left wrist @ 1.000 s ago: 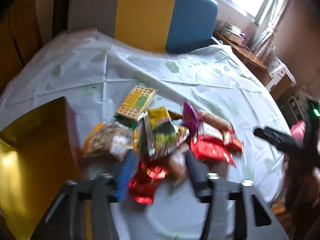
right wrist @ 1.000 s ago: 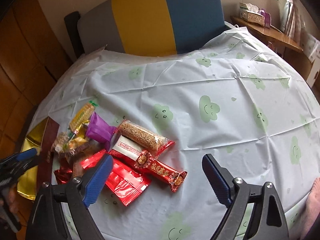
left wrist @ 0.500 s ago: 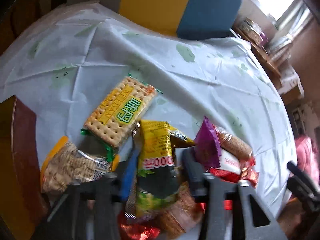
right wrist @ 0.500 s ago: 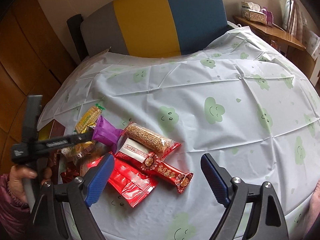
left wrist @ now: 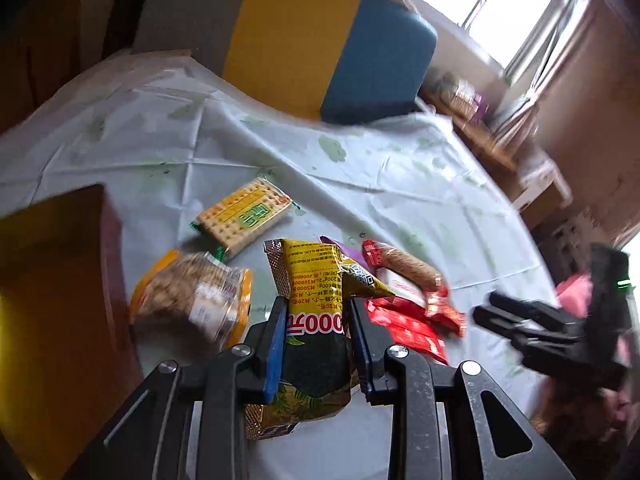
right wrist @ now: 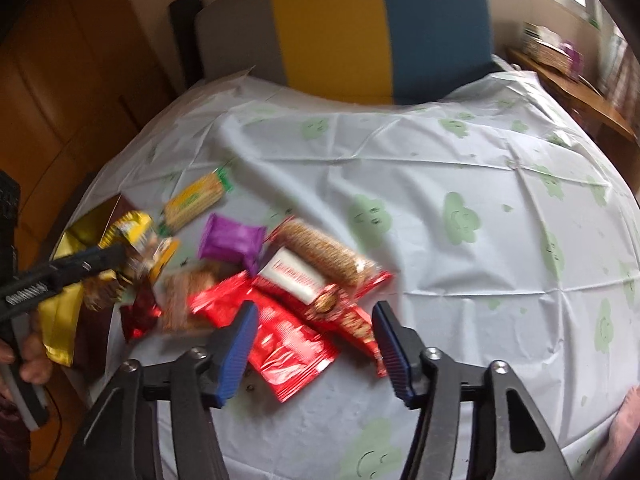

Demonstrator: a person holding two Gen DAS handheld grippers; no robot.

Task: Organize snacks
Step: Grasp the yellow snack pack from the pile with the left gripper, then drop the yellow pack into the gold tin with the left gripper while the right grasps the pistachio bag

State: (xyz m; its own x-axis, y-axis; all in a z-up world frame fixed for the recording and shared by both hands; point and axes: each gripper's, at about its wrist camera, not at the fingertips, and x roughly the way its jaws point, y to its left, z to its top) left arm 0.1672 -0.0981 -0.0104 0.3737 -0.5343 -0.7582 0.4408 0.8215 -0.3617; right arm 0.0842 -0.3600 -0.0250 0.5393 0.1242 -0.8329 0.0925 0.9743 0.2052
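My left gripper (left wrist: 316, 308) is shut on a yellow-and-dark snack packet (left wrist: 312, 272) and holds it clear of the pile; in the right wrist view the left gripper (right wrist: 118, 255) and packet (right wrist: 134, 227) are at the left. My right gripper (right wrist: 314, 316) hovers low over the red packets (right wrist: 288, 344), its jaws closing, the pads not touching them. A red bar (right wrist: 352, 322), a white-labelled bar (right wrist: 296, 276), a brown grain bar (right wrist: 324, 252) and a purple packet (right wrist: 232, 238) lie just beyond. A cracker pack (left wrist: 244, 214) and a biscuit bag (left wrist: 192, 296) lie to the left.
The snacks lie on a round table with a white cloth with green clouds (right wrist: 440, 280). A golden box with a dark rim (left wrist: 52, 280) stands at the table's left edge. A grey, yellow and blue chair back (right wrist: 360, 28) is behind the table. A hand (right wrist: 28, 356) holds the left tool.
My left gripper has closed on the yellow packet and raised it off the pile. My right gripper's jaws have narrowed and it has come closer over the red packets.
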